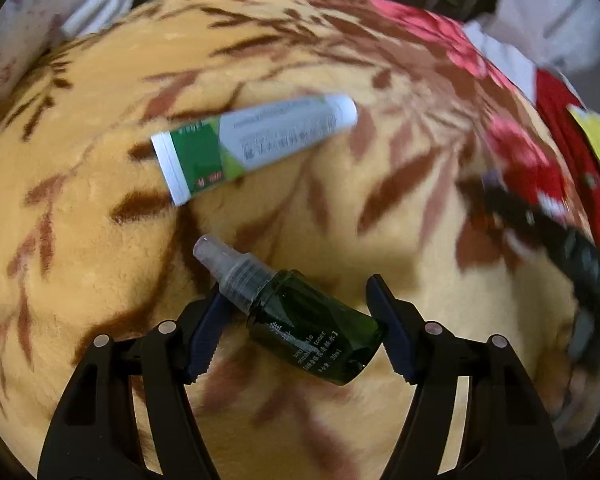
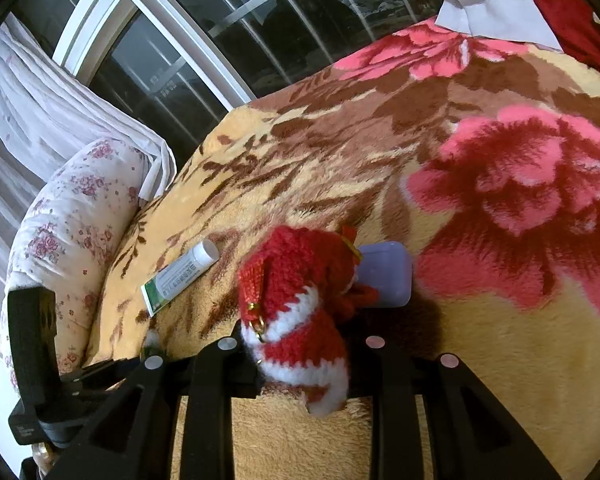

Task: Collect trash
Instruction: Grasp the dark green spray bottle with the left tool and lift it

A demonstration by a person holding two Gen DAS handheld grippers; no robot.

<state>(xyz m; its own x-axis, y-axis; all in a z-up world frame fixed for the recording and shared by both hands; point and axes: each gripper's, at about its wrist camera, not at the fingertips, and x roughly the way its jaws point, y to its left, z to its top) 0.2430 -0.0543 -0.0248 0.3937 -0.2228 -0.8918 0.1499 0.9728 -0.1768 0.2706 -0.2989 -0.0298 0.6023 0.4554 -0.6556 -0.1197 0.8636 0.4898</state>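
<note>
A dark green spray bottle with a clear cap sits between the fingers of my left gripper, which is shut on it just above the yellow blanket. A green and white tube lies on the blanket beyond it; it also shows in the right wrist view. My right gripper is shut on a red and white knitted item. A lilac plastic box lies right behind it, partly hidden.
The flowered blanket covers a bed. A floral pillow and a white curtain are at the left by a dark window. Red and white cloth lies at the far right. The right gripper's body shows blurred.
</note>
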